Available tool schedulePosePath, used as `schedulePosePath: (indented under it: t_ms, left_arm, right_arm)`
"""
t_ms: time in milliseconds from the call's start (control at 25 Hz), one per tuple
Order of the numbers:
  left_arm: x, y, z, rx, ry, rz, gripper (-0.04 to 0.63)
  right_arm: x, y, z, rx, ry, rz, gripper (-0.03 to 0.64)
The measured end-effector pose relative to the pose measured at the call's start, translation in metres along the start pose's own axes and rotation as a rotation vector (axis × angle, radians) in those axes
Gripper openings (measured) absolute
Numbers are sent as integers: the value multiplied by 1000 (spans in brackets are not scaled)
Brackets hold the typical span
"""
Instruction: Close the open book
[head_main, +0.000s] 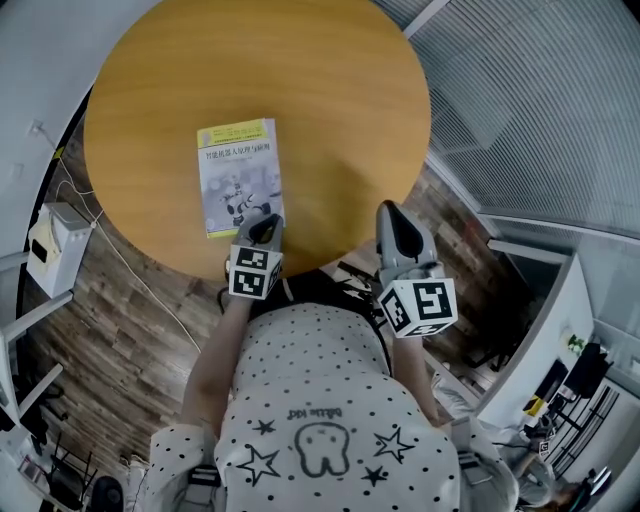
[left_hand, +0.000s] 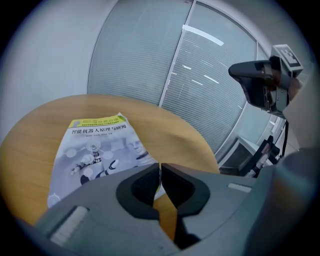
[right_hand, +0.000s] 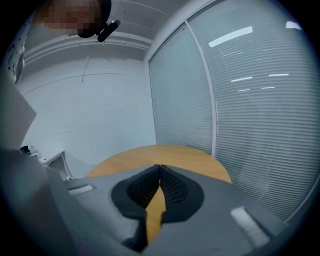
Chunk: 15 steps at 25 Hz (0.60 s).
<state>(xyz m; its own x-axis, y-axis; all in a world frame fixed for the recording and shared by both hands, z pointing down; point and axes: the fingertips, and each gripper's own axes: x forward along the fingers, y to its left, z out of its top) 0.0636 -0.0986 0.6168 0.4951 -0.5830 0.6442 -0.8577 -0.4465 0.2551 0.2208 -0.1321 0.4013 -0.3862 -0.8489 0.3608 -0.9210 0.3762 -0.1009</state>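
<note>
Indoors, a small office corner. Round orange-brown wooden table (head_main: 330, 100) carries one thin grey-white paperback book (head_main: 238, 175) with a yellow-green band along its far edge. Book lies flat, closed, cover up, on the person's side, left of centre. Left gripper (head_main: 265, 226) hangs over the book's near right corner, jaws pressed together with nothing between them; contact with the cover cannot be judged. Right gripper (head_main: 392, 210) sits above the table's near rim, apart from the book, jaws likewise together, empty. Dark wood-plank floor (head_main: 130, 330) below. Grey slatted blinds (head_main: 540, 100) on the right. White box (head_main: 55, 245) with trailing cables at left.
</note>
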Motion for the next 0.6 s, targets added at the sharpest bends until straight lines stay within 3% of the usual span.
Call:
schedulePosePath:
  t_ms: [400,600]
  left_arm:
    - [20,-4,-20,25,67,-35,34]
    - [21,-6,-20,39,60,-47,34]
  right_arm:
    - [2,-3,-9,14,22,7,5]
    - [-1,-1,-7,15,15,6,5]
